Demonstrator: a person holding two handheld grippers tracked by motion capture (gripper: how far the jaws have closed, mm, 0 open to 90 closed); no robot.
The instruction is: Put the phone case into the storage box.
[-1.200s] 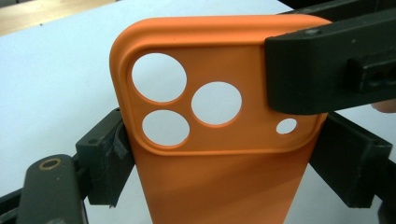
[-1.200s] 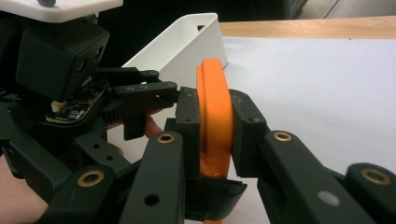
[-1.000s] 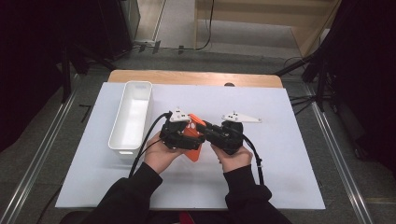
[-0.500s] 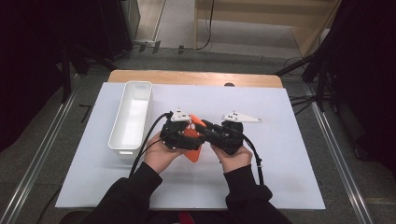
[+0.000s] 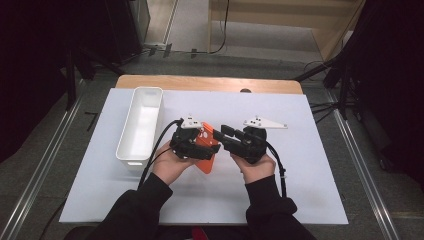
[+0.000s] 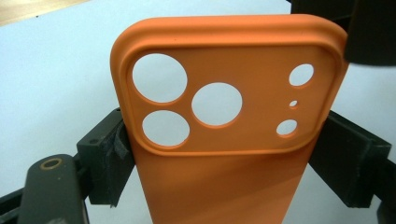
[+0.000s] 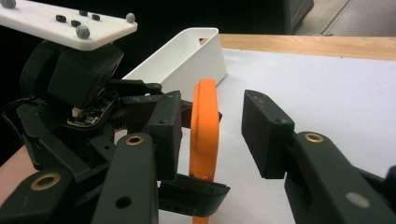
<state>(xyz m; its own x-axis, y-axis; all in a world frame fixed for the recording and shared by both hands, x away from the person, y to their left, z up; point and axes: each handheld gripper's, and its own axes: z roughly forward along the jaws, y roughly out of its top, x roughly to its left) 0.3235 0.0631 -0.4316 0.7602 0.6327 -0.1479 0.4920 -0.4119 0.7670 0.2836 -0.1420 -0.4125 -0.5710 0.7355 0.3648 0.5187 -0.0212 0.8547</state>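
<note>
A white sheet (image 5: 300,165) covers most of the wooden table (image 5: 210,83). On the sheet, left of the orange phone case (image 5: 206,149), lies a long white bin (image 5: 141,125), close but not touching.

The case is held up off the sheet, just right of the bin, between the 2 grippers. The left gripper (image 5: 197,145) has its jaws clamped on the case's 2 long edges, just below the raised camera panel with its 3 large holes and 3 small ones (image 6: 224,93).

The right gripper (image 7: 212,135) faces the case edge-on from the case's right. Its jaws have just been opening; the case's thin edge stands between them, with a clear gap to the right pad (image 7: 266,135) and no grip.
</note>
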